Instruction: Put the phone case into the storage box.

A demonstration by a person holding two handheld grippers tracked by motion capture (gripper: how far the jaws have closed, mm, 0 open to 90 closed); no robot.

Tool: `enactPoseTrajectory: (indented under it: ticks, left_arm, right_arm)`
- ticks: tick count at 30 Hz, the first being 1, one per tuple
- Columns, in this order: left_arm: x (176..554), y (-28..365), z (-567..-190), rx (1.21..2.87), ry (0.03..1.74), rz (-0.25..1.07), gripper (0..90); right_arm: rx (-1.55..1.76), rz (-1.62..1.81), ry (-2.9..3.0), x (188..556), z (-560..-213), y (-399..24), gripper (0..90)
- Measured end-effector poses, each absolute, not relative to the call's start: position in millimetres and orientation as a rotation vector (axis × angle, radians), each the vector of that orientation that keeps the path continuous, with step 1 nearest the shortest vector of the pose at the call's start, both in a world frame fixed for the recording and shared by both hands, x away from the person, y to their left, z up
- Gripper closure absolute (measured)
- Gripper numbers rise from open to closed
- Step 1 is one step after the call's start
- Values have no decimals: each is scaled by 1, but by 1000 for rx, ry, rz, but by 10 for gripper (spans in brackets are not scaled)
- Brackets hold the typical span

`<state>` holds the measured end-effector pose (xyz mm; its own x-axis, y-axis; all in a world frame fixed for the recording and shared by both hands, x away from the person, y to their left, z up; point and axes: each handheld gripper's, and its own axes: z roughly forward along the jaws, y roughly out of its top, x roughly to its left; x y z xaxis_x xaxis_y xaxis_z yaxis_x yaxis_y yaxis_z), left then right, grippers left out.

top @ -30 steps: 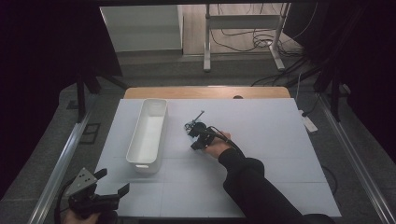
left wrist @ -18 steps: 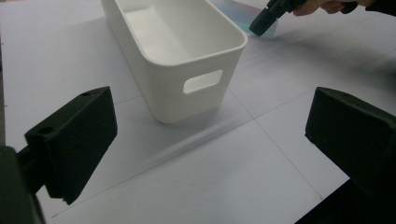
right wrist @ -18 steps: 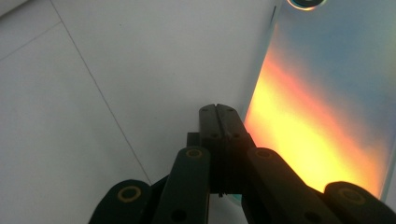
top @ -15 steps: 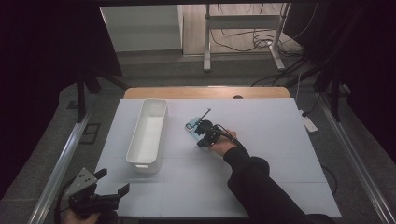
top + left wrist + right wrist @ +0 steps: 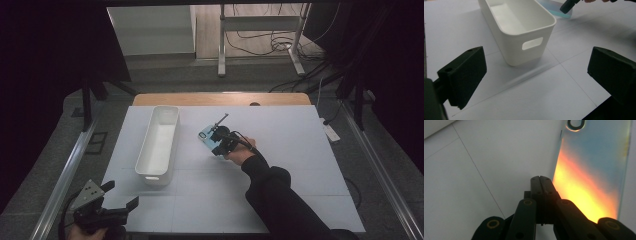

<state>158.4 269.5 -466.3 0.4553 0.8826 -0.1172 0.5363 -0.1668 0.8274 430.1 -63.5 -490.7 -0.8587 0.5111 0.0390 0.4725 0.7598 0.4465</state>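
A phone case (image 5: 204, 135) with a blue-to-yellow sheen lies on the white table top, right of a long white bin (image 5: 161, 134). My right gripper (image 5: 215, 136) is shut, its tips at the case's edge. In the right gripper view the jaws (image 5: 540, 180) meet flush just left of the case (image 5: 594, 167), and nothing shows between them. My left gripper (image 5: 116, 199) is held at the table's near left corner, open. In the left gripper view its pads (image 5: 465, 72) stand wide apart, facing the bin's handle end (image 5: 531, 43) with the case (image 5: 556, 8) beyond.
The bin is empty. A wooden strip (image 5: 220, 98) borders the table's far edge. Metal rails (image 5: 70, 165) run along both sides. A white power strip (image 5: 330, 131) lies off the right edge, and cables cover the floor beyond.
My right hand has shifted slightly to the right, so more of the phone case shows at its tips. The left gripper has stayed where it was.
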Motion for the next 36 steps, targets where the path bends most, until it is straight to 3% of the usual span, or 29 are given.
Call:
enactPoseTrajectory:
  ticks: [10, 15, 27, 29, 32, 36]
  left_arm:
    - [158, 270, -466, 1839, 1201, 503, 28]
    - [158, 270, -466, 1837, 1202, 500, 28]
    - [159, 270, -466, 1837, 1203, 499, 28]
    - [158, 270, -466, 1838, 1203, 498, 28]
    - [159, 270, -467, 1835, 1204, 500, 28]
    - [158, 270, -466, 1836, 1203, 498, 28]
  right_arm:
    - [804, 693, 2845, 436, -476, -65, 857]
    - [803, 673, 2849, 440, -476, -61, 773]
    - [860, 636, 2783, 448, -475, -61, 373]
    - [865, 628, 2782, 449, -475, -61, 347]
    - [899, 598, 2769, 452, -476, -61, 201]
    - [944, 588, 2779, 458, -478, -61, 103]
